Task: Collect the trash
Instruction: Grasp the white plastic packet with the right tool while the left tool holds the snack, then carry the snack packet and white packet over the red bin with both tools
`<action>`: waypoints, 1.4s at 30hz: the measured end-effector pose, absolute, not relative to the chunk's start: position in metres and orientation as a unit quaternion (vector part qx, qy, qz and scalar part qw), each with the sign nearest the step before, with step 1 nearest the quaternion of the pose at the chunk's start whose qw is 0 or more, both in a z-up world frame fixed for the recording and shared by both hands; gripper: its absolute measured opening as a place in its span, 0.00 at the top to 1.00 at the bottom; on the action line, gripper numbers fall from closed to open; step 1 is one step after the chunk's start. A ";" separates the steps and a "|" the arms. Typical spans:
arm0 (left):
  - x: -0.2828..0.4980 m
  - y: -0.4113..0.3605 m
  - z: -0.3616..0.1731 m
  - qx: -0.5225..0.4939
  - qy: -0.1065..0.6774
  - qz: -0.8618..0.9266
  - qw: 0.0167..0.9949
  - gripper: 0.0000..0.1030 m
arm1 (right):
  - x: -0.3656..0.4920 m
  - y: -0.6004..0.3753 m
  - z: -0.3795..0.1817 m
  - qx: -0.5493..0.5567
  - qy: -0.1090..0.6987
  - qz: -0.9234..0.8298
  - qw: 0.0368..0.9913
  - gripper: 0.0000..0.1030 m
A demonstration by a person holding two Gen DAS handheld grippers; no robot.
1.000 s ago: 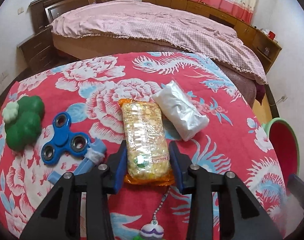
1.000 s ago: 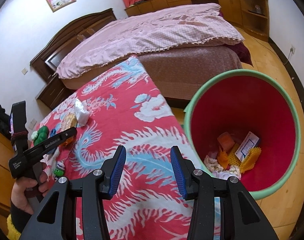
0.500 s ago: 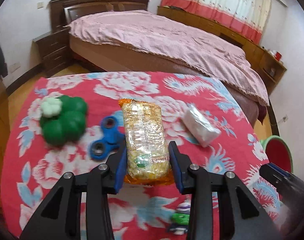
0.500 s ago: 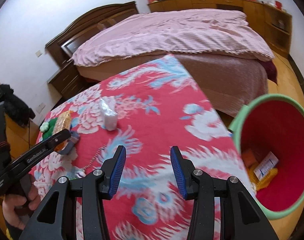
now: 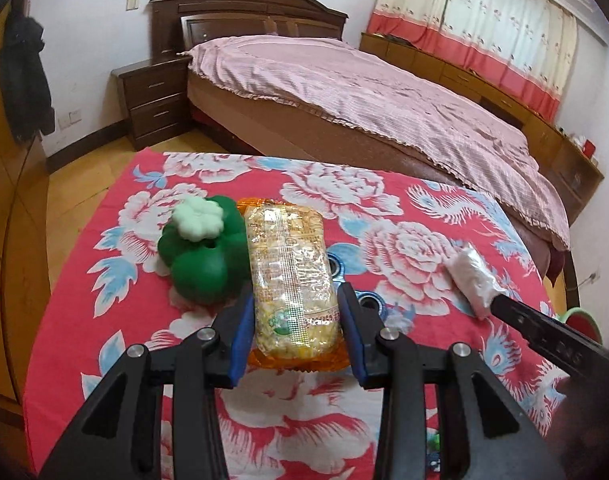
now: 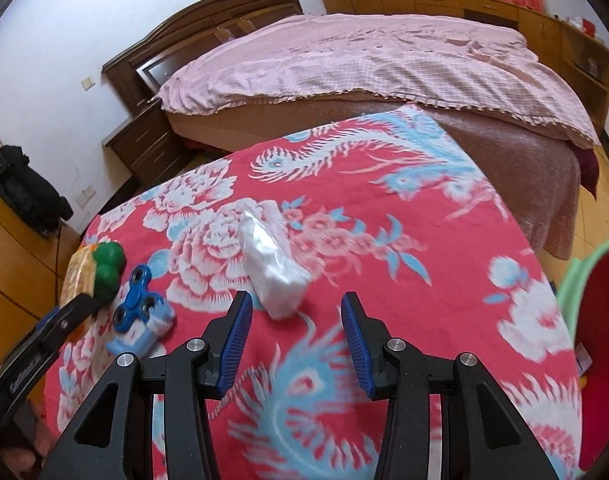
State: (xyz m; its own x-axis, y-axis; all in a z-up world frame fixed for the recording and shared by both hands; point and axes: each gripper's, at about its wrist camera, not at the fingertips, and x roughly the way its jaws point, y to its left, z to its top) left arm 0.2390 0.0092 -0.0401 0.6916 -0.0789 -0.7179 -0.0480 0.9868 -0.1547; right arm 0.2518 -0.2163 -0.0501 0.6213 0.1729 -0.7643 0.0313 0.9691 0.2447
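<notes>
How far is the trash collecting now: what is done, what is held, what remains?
Done: nothing that these views confirm; only the bin's rim shows, at the table's right. In hand: the left gripper is shut on the noodle packet, not yet binned. Left: the white plastic bag lies on the cloth before the open, empty right gripper.

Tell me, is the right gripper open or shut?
Open. The right gripper has its blue pads wide apart, with only the red cloth between them; the white packet lies ahead, untouched.
</notes>
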 end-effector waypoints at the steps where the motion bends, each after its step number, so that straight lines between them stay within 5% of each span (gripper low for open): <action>1: 0.239 0.011 -0.041 -0.084 0.392 -0.007 0.916 0.61 | 0.256 -0.214 -0.052 0.115 0.434 0.040 0.893 0.54; 8: 0.241 0.013 -0.046 -0.093 0.396 -0.015 0.913 0.61 | 0.266 -0.207 -0.060 0.107 0.428 0.044 0.896 0.55; 14: 0.241 0.009 -0.048 -0.093 0.399 -0.024 0.912 0.61 | 0.265 -0.207 -0.061 0.105 0.428 0.042 0.897 0.71; 42: 0.189 -0.041 -0.015 -0.083 0.393 -0.096 0.911 0.61 | 0.140 -0.266 0.004 0.175 0.377 0.026 0.909 0.72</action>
